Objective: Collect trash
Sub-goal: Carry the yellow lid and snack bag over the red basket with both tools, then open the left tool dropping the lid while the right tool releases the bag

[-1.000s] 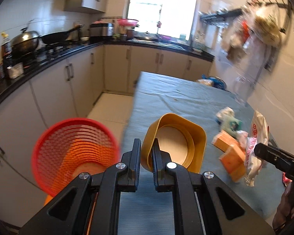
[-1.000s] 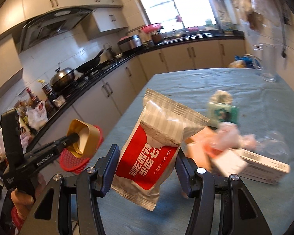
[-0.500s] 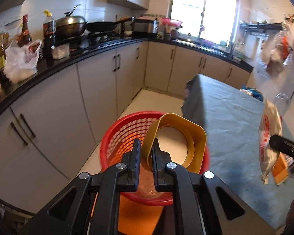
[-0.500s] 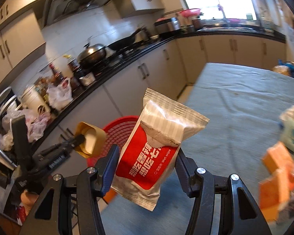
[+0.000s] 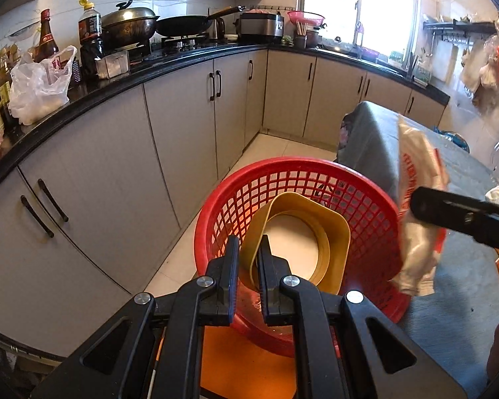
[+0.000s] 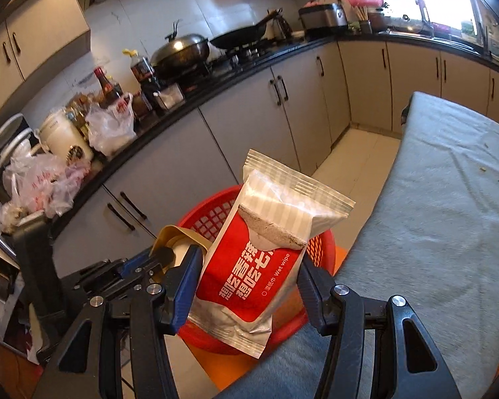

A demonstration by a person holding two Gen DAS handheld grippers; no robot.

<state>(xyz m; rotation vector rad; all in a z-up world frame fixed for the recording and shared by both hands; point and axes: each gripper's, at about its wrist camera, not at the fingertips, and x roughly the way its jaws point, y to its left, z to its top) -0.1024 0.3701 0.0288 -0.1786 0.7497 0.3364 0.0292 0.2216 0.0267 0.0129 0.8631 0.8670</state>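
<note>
Swung off the table [image 6: 449, 199] since a second ago and now hanging over the red basket [image 5: 366, 193], both pieces of trash. Wet-wipe packet [image 6: 266, 259] pinched by its side edges in the right claw [image 6: 249, 286], held upright over the basket's near rim, seemingly so that it falls straight in on release. Yellow paper bowl [image 5: 336, 232] clamped by its thin rim in the left claw [image 5: 248, 266], tilted with its mouth toward the camera, already above the basket's middle. Jaws of the left claw nearly together on that rim; jaws of the right spread only to the packet's width. Basket down on an orange stand [image 5: 249, 365] on the floor beside the table's edge, within easy reach of both hands. Kitchen cabinets [image 5: 183, 116] behind. Release not yet made; likely next.
</note>
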